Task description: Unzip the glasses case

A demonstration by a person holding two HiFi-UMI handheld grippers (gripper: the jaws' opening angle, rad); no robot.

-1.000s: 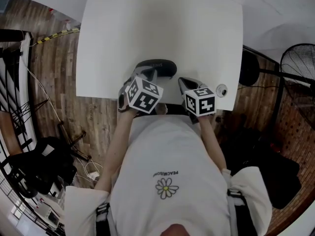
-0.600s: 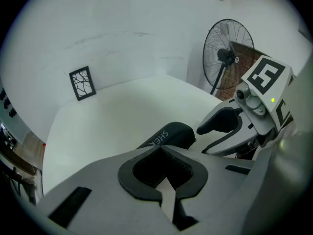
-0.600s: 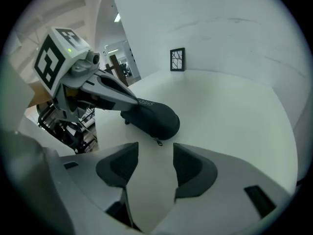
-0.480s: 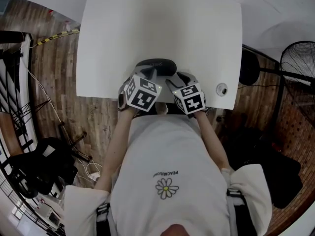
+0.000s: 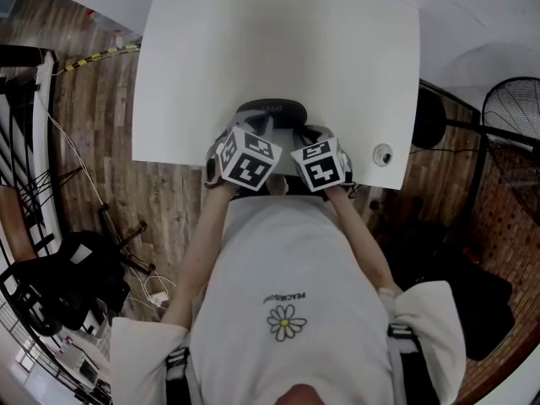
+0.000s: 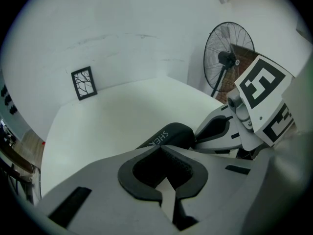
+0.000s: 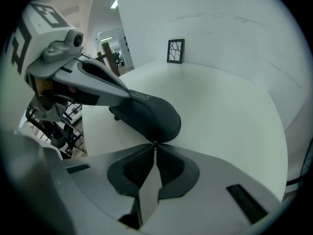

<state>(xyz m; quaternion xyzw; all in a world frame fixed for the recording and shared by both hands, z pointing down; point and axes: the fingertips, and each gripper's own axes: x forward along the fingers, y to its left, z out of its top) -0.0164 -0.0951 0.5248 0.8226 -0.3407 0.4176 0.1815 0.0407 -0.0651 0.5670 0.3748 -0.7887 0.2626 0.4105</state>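
Right gripper (image 7: 154,146), jaws just closed, pinches the zipper pull (image 7: 153,142) at the glasses case's (image 5: 270,110) 5 o'clock end. Left gripper (image 6: 159,150) clamps the 7 o'clock end, apparently steadying it at the table's (image 5: 278,40) 6 o'clock edge.

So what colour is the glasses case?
The glasses case is black with pale lettering, clearest in the right gripper view.

— Where does the head view sit?
— High over the desk (image 5: 278,49), looking steeply down at the case (image 5: 270,108).
— And the gripper views?
— Low, close beside the case, one from each end. All three share it.
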